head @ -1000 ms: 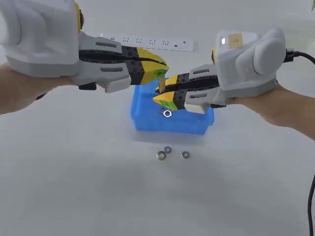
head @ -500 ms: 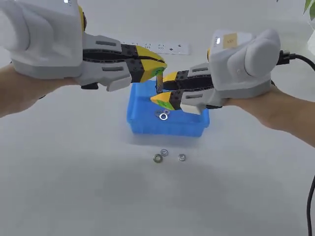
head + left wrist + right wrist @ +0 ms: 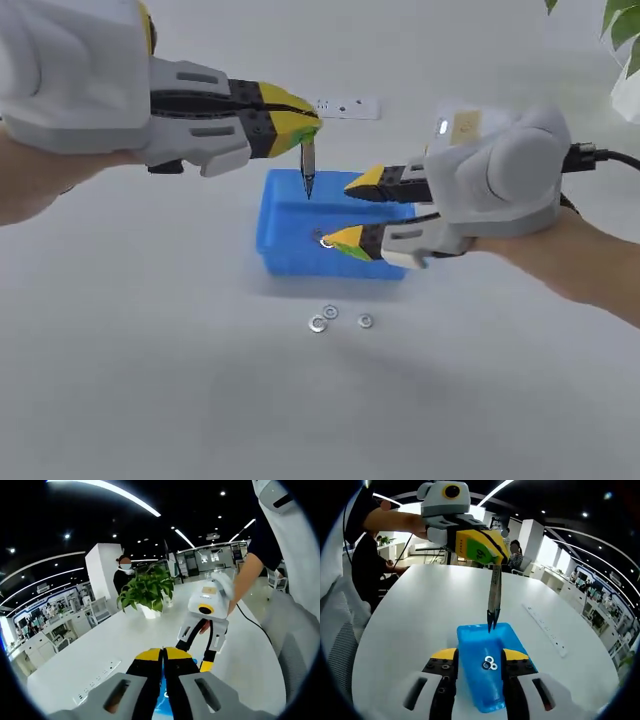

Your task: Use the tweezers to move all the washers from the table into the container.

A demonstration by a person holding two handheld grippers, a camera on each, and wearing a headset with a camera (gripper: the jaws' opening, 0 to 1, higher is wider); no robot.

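Left gripper (image 3: 309, 128) clamping tweezers (image 3: 308, 170) (tips down) above container (image 3: 285, 252), 3 washers (image 3: 331, 313) outside

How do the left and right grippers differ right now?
The left gripper is shut on the tweezers, which point down over the blue container; the right gripper is open and holds nothing. In the head view the left gripper sits higher, the right gripper lower. Both have yellow-tipped jaws.

Open-plan office: desks (image 3: 37, 645), ceiling light strips (image 3: 115, 492), potted plant (image 3: 147, 590)
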